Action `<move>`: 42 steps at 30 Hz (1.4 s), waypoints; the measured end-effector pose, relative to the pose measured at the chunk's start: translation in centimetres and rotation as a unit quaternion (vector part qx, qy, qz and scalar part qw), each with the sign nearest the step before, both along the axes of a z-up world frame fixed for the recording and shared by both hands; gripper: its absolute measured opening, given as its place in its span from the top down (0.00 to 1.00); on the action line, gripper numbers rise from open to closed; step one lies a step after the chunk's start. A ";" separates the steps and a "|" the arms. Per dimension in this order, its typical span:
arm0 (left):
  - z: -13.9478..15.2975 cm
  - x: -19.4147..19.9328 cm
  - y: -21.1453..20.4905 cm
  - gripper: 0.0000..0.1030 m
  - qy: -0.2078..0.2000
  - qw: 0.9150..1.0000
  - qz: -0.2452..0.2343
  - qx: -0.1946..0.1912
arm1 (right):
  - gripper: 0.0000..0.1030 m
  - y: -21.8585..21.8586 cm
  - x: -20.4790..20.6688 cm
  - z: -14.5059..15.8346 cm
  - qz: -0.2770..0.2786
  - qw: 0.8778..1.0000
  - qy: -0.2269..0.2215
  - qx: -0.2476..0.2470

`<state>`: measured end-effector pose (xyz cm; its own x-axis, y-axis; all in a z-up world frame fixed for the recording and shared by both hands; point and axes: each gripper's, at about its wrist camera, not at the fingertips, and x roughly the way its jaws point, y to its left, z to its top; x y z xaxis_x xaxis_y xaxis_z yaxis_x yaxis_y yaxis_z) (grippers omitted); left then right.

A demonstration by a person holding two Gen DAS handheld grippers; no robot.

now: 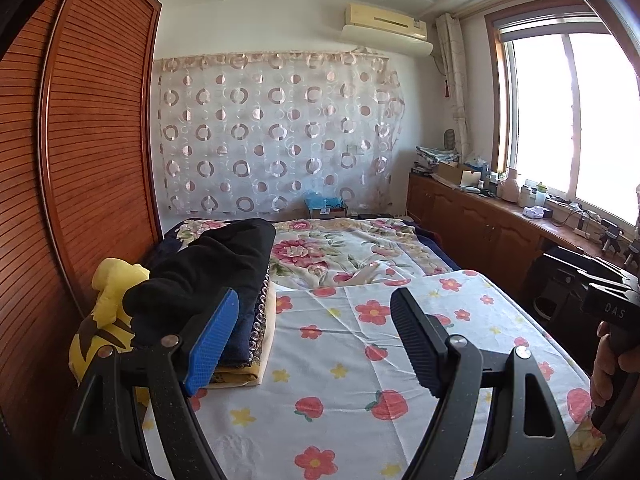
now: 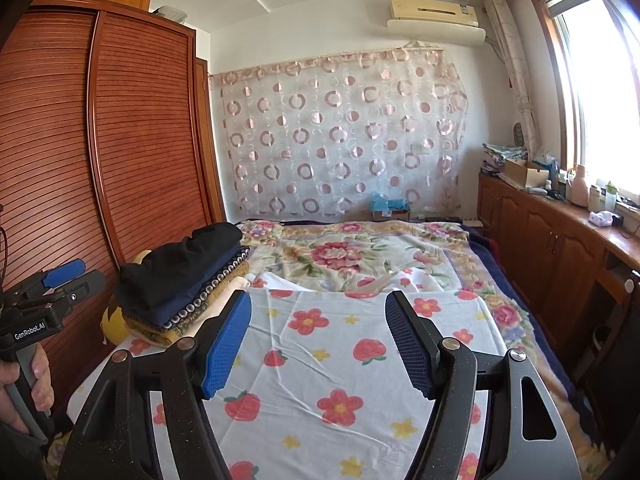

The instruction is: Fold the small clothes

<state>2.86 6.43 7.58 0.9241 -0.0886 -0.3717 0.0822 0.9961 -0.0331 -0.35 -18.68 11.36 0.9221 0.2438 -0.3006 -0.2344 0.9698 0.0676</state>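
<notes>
A stack of folded clothes (image 1: 240, 312) lies on the left side of the bed, with a black garment (image 1: 216, 264) on top, navy and yellow-brown pieces under it. The stack also shows in the right wrist view (image 2: 180, 292). My left gripper (image 1: 316, 340) is open and empty, held above the strawberry-print sheet (image 1: 360, 380), just right of the stack. My right gripper (image 2: 318, 340) is open and empty above the same sheet (image 2: 320, 360). The left gripper also shows at the left edge of the right wrist view (image 2: 60, 280).
A yellow plush toy (image 1: 108, 320) sits between the stack and the slatted wooden wardrobe (image 1: 80, 160). A floral blanket (image 1: 340, 248) covers the far bed. A wooden cabinet (image 2: 560, 248) with clutter runs along the window on the right.
</notes>
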 end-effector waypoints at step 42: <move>-0.2 0.2 0.2 0.23 0.000 1.000 -0.002 0.001 | 0.31 -2.5 1.7 -0.2 0.004 1.000 0.003 -0.004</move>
<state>3.04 6.67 7.36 0.9239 -0.0922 -0.3714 0.0866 0.9957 -0.0319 1.39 -21.20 11.15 0.9183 0.2489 -0.3079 -0.2416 0.9684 0.0622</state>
